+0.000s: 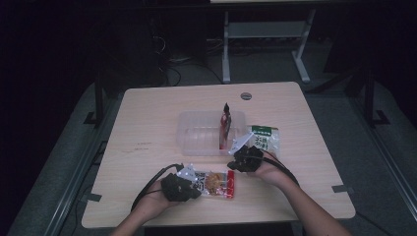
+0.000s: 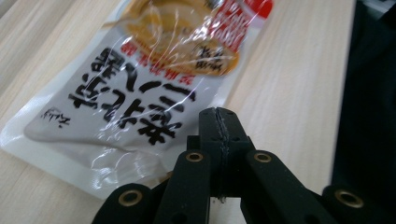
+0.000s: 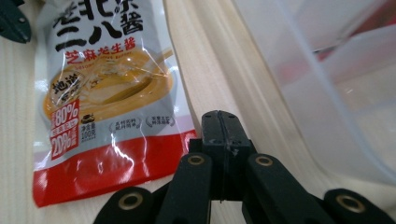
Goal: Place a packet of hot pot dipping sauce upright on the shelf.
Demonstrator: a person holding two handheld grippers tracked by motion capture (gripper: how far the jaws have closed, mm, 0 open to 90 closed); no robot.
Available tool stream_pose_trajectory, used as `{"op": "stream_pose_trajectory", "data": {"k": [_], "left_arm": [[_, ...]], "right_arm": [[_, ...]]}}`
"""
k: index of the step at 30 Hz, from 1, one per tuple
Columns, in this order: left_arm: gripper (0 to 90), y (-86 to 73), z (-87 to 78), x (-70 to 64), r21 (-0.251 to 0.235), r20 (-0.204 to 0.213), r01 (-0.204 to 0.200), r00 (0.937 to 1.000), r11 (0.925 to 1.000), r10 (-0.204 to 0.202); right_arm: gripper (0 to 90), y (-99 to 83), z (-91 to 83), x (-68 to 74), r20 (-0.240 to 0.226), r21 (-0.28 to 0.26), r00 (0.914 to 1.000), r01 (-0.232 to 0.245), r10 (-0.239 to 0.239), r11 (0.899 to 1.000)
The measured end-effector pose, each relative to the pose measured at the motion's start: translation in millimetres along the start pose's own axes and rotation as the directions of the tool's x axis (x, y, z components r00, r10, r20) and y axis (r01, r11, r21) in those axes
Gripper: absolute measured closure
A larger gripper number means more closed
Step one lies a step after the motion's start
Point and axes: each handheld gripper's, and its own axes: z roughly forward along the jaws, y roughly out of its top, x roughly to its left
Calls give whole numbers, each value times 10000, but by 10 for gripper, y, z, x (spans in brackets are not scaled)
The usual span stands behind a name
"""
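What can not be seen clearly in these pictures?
- Green-topped packet, high view: print too small, near corner hidden by the right gripper.
- Red-edged sauce packet, right gripper view: top cut off by the picture edge.
- Clear plastic box, right gripper view: blurred, cut off.

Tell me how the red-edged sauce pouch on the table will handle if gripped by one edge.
The sauce pouch lies flat with wrinkled glossy film, so it will probably sag and may slip between the jaws. Being flat, it should slide, not roll. The left hand-held gripper sits shut beside it.
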Motion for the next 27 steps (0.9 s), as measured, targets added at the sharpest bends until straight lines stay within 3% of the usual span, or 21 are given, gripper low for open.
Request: {"op": "stream_pose_trajectory", "data": {"k": [3, 11, 19, 27], "left_arm": [[895, -11, -8, 35, 14, -72, 57, 10000, 10000, -57], [895, -41, -48, 133, -67, -409, 206, 9989, 9998, -208], [895, -64, -70, 208, -238, -512, 522, 9973, 9984, -534], [895, -16, -49, 293, -649, -600, 541, 9965, 9964, -580]], "right_arm": [[900, 12, 31, 9, -98, 148, 9998, 148, -147, 9998], [900, 3, 52, 151, -980, 400, 9920, 833, -790, 9957], [900, 49, 96, 331, -2103, 313, 9675, 1503, -1405, 9881], [900, 105, 136, 508, -2793, 77, 9415, 1988, -1888, 9800]]}}
